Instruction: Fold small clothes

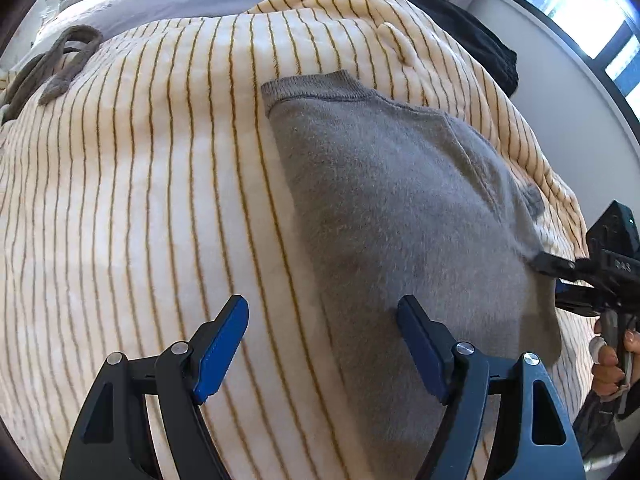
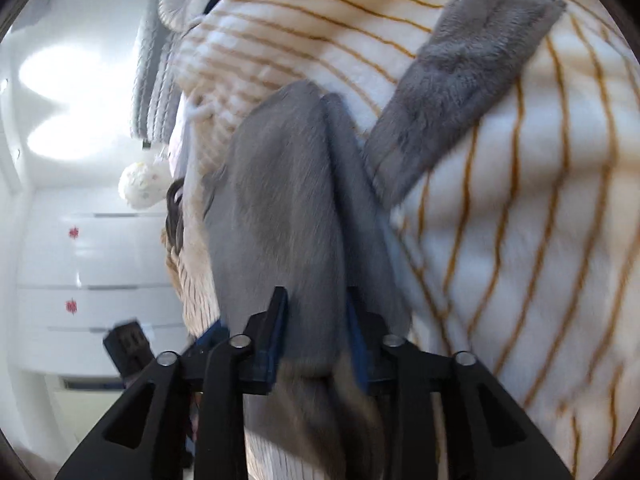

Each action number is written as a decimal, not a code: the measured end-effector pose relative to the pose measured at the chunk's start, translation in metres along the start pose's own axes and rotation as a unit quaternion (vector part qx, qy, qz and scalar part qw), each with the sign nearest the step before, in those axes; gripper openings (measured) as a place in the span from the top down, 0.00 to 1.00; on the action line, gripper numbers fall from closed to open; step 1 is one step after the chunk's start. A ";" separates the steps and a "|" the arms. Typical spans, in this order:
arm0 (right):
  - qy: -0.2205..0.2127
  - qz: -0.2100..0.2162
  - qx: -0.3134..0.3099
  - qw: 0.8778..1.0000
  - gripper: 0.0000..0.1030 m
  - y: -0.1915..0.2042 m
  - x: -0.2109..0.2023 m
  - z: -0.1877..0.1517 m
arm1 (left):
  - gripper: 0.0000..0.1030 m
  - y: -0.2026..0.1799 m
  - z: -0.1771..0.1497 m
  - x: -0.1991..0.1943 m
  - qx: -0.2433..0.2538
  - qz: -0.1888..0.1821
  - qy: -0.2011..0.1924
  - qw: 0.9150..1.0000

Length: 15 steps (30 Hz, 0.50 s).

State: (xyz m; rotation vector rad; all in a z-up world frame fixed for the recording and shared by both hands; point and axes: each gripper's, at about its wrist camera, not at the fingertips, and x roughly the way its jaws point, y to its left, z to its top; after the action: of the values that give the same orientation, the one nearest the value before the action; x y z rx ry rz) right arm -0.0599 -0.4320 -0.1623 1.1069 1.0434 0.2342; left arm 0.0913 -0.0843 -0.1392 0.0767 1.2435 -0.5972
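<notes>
Jaws, left gripper (image 1: 322, 346): spread, empty, hovering over the cloth's lower-centre edge.
Jaws, right gripper (image 2: 316, 330): pinching the grey garment (image 1: 400, 208), likely lifting a fold.
Striped blanket (image 1: 140, 200): work surface.

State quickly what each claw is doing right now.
Left claw: open, empty, above the grey garment.
Right claw: shut on the grey garment's edge.

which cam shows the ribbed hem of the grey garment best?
Left wrist view: the grey garment lies spread on the striped blanket, its ribbed hem sharp and unobstructed. Right wrist view shows only blurred grey fabric bunched between the right claw; no hem discernible.
</notes>
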 end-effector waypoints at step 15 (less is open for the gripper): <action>0.034 -0.169 -0.087 0.981 0.85 0.012 0.001 -0.062 | 0.17 -0.016 -0.069 0.013 0.115 0.004 0.050 0.992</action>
State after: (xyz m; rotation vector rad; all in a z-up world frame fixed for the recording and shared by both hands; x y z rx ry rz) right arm -0.1037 -0.3875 -0.1567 0.7542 1.2293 0.0884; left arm 0.0266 -0.0772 -0.1701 0.3080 1.2659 -0.7352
